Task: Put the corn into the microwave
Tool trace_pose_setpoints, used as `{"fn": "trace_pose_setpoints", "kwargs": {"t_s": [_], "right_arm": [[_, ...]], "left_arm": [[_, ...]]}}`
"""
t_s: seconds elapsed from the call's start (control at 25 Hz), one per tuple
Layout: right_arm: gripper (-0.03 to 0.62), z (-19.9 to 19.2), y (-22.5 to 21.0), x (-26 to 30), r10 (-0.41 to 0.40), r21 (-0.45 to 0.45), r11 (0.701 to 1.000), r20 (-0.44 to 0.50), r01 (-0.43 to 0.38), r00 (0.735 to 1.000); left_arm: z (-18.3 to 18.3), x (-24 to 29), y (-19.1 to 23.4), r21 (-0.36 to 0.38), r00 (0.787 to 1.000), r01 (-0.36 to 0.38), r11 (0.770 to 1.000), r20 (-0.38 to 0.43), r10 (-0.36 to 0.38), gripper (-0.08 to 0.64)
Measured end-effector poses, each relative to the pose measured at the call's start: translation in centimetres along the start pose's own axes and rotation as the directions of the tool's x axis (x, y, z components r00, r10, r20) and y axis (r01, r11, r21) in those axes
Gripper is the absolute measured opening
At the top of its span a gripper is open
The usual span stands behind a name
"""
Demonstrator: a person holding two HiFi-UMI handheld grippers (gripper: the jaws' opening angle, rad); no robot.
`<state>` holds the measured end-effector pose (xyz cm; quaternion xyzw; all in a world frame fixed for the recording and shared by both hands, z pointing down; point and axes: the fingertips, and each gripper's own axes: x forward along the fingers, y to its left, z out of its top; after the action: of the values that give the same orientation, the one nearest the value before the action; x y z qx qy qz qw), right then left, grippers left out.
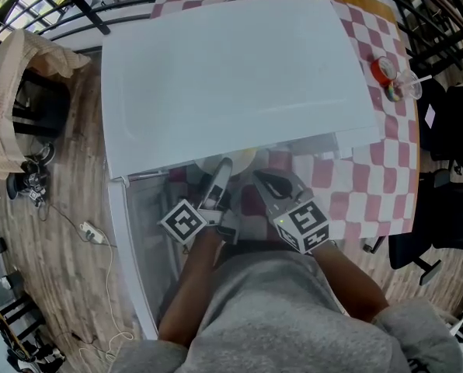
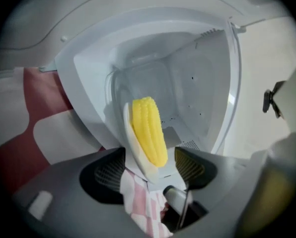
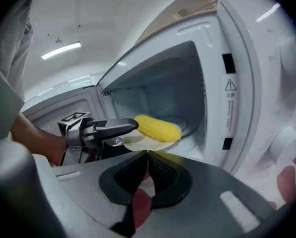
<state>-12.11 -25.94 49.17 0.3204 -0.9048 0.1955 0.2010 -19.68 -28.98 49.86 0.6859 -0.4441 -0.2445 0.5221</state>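
Left jaws apart around corn [image 2: 148, 130]

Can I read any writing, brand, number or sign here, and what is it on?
Warning triangle sign: on a label on the microwave front frame; the print under it is too small to read.
Black-and-white squares on the marker cubes: patterns, not words.
No brand or number is legible.

Yellow corn [image 2: 148, 130], white microwave [image 1: 231, 76], red-checked cloth [image 1: 363, 185]

The microwave [image 1: 231, 76] looks smooth and glossy, the corn [image 2: 148, 130] bumpy, the floor [image 1: 64, 208] wooden
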Motion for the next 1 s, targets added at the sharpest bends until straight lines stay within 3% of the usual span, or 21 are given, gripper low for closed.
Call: {"fn": "trace_pose_setpoints", "kwargs": {"t_s": [0.12, 0.24, 0.32, 0.44, 0.52, 0.6, 0.8, 0.92, 1.0], "right_arm": [[0.133, -0.9, 1.2, 1.1, 0.032, 0.012, 0.999, -0.017, -0.032, 0.999], [0.138, -1.2, 1.7, 1.7, 0.000, 0.010, 1.000, 0.001, 0.000, 1.000], [0.160, -1.0, 2.0, 1.9, -0.033, 0.002, 0.999, 0.021, 0.033, 0.999], [0.158, -0.8, 2.0, 1.8, -0.082, -0.025, 0.996, 0.060, 0.084, 0.995], [0.112, -0.8, 1.8, 1.6, -0.106, -0.037, 0.993, 0.080, 0.109, 0.991], [0.087, -0.7, 1.5, 1.5, -0.116, -0.036, 0.992, 0.093, 0.119, 0.989], [0.000, -0.7, 1.3, 1.9, -0.123, -0.033, 0.991, 0.098, 0.126, 0.988], [0.000, -0.1, 1.3, 2.5, -0.123, -0.039, 0.991, 0.114, 0.128, 0.986], [0.000, 0.6, 0.8, 3.1, -0.131, -0.034, 0.990, 0.128, 0.137, 0.983]], "left_arm": [[-0.1, -0.1, -0.5, 0.121, 0.999, -0.015, 0.993, -0.037, 0.019, 0.333], [-0.6, -0.5, -0.6, 0.313, 0.994, -0.064, 0.947, -0.070, 0.090, 0.365], [-1.0, -1.1, -0.4, 0.465, 0.984, -0.102, 0.879, -0.081, 0.156, 0.380], [-0.9, -2.3, -0.3, 0.662, 0.974, -0.150, 0.734, -0.031, 0.226, 0.374], [-0.5, -3.1, -0.3, 0.735, 0.969, -0.177, 0.654, 0.014, 0.246, 0.323], [-0.2, -3.7, -0.1, 0.773, 0.963, -0.202, 0.602, 0.044, 0.266, 0.232], [-0.4, -3.7, 0.0, 0.797, 0.956, -0.220, 0.562, 0.062, 0.287, 0.135], [-0.4, -2.9, 0.1, 0.817, 0.948, -0.232, 0.528, 0.066, 0.313, 0.060], [-0.4, -2.2, 0.1, 0.819, 0.944, -0.237, 0.523, 0.067, 0.322, 0.049]]}}
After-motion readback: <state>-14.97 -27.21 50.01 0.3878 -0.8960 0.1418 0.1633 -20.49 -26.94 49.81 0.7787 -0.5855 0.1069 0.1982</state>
